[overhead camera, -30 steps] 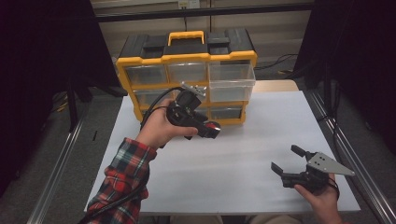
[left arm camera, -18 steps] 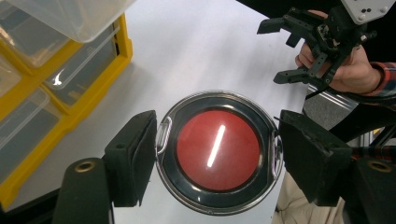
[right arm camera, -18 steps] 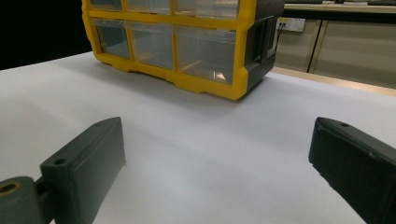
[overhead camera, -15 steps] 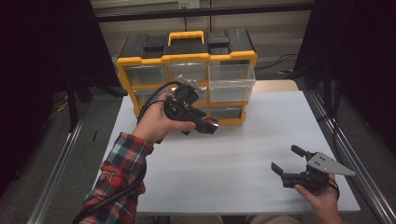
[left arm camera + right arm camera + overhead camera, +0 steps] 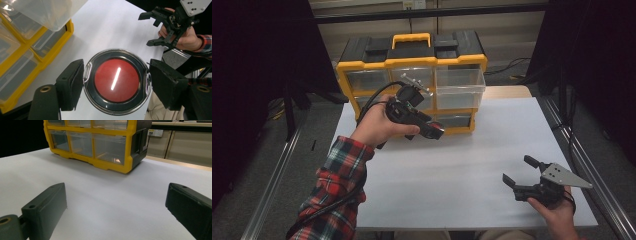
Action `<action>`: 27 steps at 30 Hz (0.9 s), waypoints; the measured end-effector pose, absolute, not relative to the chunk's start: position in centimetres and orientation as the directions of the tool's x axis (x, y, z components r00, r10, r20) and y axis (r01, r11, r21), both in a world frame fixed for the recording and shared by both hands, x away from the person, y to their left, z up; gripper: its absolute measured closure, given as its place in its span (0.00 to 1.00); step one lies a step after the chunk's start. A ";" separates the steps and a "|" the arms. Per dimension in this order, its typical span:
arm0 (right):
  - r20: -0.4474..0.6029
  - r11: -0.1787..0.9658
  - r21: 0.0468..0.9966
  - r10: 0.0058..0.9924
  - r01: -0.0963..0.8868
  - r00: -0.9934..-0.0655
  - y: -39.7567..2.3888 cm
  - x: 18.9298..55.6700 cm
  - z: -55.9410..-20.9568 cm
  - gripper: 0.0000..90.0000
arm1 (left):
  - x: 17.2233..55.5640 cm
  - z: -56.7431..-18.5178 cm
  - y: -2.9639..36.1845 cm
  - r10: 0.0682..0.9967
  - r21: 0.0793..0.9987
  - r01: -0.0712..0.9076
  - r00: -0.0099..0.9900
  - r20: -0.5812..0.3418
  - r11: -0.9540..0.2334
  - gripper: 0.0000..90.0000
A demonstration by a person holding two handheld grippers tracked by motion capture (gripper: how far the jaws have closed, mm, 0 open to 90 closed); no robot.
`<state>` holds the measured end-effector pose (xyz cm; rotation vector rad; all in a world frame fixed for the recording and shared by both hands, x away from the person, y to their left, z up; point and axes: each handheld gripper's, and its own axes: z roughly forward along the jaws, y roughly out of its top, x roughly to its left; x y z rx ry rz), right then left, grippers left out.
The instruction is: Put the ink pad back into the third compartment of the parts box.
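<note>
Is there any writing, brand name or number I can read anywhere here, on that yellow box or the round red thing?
None can be read.
Yellow organizer box: no label or brand visible on its frame, handle or clear drawers.
Round red tin: the white bar on its lid is a light reflection, not a mark.
Wall socket behind the box: too small to show any lettering.

Round tin [image 5: 115,81]: its lower rim runs close to the bottom edge of the left gripper view; in the high view the left hand [image 5: 377,125] covers most of it.
Drawer cabinet [image 5: 412,75]: lower middle drawers hidden behind the left gripper [image 5: 434,131].
Pulled-out drawer [image 5: 47,12]: cut off by the top edge.
Right gripper [image 5: 117,212]: jaw bases cut off at the bottom corners.
Drawer contents: too dim to tell.
</note>
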<state>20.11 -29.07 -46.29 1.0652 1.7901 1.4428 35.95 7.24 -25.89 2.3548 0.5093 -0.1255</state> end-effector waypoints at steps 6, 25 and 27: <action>0.032 0.090 0.972 0.865 0.217 -0.500 -29.1 20.1 -46.3 0.03 | 36.1 -25.3 7.3 0.337 0.623 0.398 0.915 -0.221 -0.673 0.34; 0.037 0.082 0.973 0.865 0.215 -0.500 -29.0 20.2 -46.3 0.03 | 36.7 -23.1 6.7 0.324 0.628 0.382 0.922 -0.211 -0.678 0.34; 0.041 0.078 0.973 0.866 0.216 -0.498 -29.0 20.2 -46.3 0.03 | 36.7 -23.0 6.7 0.323 0.629 0.380 0.923 -0.209 -0.678 0.34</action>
